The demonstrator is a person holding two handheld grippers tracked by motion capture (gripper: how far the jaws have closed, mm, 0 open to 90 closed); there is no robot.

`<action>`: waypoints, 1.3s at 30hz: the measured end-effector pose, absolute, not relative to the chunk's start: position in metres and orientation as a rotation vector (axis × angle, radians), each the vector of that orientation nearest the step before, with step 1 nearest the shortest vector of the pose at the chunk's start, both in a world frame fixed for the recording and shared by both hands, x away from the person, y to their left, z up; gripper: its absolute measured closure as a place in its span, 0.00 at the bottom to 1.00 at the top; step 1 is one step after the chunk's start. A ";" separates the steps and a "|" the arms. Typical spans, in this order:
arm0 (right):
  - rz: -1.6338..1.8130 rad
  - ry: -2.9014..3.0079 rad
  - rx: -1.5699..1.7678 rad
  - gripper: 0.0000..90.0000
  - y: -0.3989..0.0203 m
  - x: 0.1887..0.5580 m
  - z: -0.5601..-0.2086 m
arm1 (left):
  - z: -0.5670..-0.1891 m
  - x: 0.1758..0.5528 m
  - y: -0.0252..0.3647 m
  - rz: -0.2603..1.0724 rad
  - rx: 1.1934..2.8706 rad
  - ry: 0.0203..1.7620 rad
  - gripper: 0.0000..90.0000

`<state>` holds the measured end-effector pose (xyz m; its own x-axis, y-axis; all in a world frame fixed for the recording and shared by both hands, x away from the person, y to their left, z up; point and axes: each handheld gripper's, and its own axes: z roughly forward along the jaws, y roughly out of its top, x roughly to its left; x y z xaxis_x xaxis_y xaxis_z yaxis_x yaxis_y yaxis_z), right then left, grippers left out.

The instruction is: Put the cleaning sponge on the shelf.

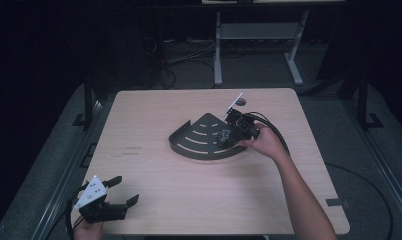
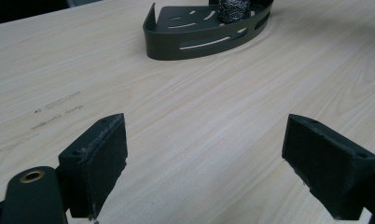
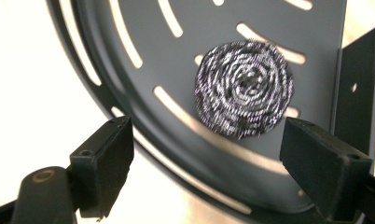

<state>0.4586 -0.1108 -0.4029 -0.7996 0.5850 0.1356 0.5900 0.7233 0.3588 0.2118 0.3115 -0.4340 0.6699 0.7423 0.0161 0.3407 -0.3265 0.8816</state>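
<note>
No brand, label or legible writing appears on any object; the faint dark marks on the counter (image 1: 139, 165), at left of centre in the high view, are too small to read. At the centre of the high view a dark, fan-shaped slotted tray (image 1: 196, 142) with a low raised rim lies flat on the pale wood-grain counter. It contains a single item, a round steel-wool scourer (image 3: 244, 88), coiled and silver-grey, resting on the slotted floor near the straight side wall, at upper right of centre in the right gripper view. In the left gripper view the scourer (image 2: 234, 10) shows at the top edge, inside the tray (image 2: 199, 39). The right tongs (image 1: 228, 134) hang over the right-hand part of the tray, held by the person's right hand (image 1: 266, 142), which enters from the lower right of the high view. In the right gripper view the right tongs (image 3: 206, 161) stand wide open, with nothing clasped: the scourer lies just above the gap between the two black pads (image 3: 323, 163), clear of both, nearer the right-hand pad. The left tongs (image 1: 124, 192) sit at the lower left corner of the counter in the high view, well apart from the tray. They are likewise spread open, and in the left gripper view the left tongs (image 2: 204, 161) frame bare counter (image 2: 199, 121), with the tray far beyond at top centre.
</note>
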 end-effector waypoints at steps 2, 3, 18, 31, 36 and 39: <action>-0.624 -2.895 -0.989 0.19 -0.114 0.454 -0.402 | -0.434 0.212 0.312 0.529 1.926 0.847 0.15; -0.630 -2.897 -0.986 0.19 -0.115 0.452 -0.401 | -0.433 0.212 0.311 0.529 1.926 0.846 0.15; -0.657 -2.909 -0.965 0.19 -0.132 0.422 -0.395 | -0.434 0.211 0.310 0.527 1.929 0.841 0.15; -0.684 -2.900 -0.970 0.20 -0.151 0.399 -0.401 | -0.435 0.211 0.309 0.525 1.937 0.843 0.15; -0.677 -2.893 -0.966 0.20 -0.156 0.391 -0.407 | -0.435 0.211 0.309 0.524 1.940 0.842 0.15; -0.677 -2.886 -0.974 0.20 -0.158 0.388 -0.409 | -0.435 0.211 0.309 0.525 1.941 0.840 0.15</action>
<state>0.3877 -0.1584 -0.4087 -0.8051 0.5725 0.1552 0.5818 0.7111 0.3948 0.2112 0.3085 -0.4348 0.6750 0.7375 0.0207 0.3421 -0.3378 0.8768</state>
